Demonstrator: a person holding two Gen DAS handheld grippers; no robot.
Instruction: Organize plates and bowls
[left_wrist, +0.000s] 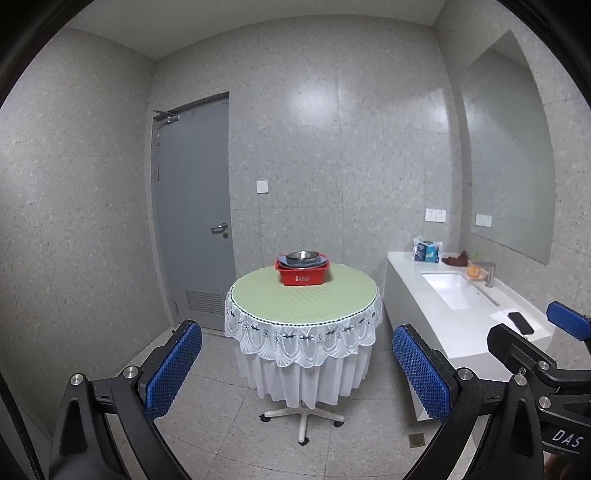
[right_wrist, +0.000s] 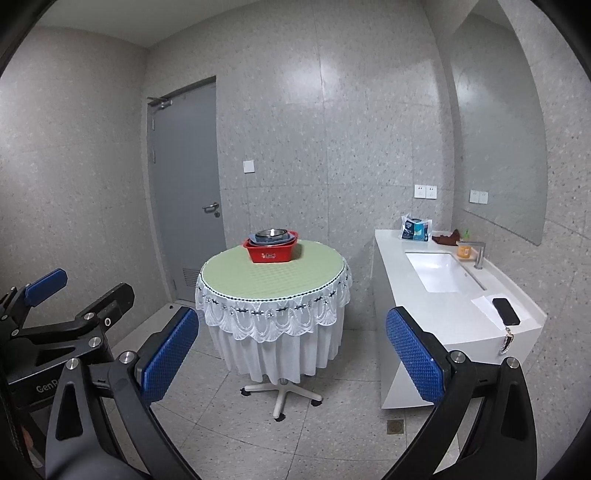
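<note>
Nearest, I hold the left hand-held gripper (left_wrist: 297, 369) and right hand-held gripper (right_wrist: 291, 358) spread wide, empty. Far off, on the round counter (left_wrist: 303, 299), the red basin (left_wrist: 303, 275) holds stacked plates and a steel bowl (left_wrist: 303, 255): probably slick, stiff, best pinched at the rim.

One round counter (left_wrist: 303, 299) carries one red basin (left_wrist: 303, 276), and in it sits one metal bowl (left_wrist: 303, 255) on what looks like one grey-blue plate (left_wrist: 286, 263), though any further dishes beneath are hidden. One white vanity (right_wrist: 436, 317) holds one sink (right_wrist: 441, 275), one faucet (right_wrist: 478, 254), one black phone (right_wrist: 506, 311), one blue packet (right_wrist: 415, 229), one brown cloth (right_wrist: 447, 238) and one orange container (right_wrist: 463, 251). Two tongs show, the left tongs (left_wrist: 297, 373) and the right tongs (right_wrist: 291, 354), each with two blue pads, along with one door (left_wrist: 194, 214).
</note>
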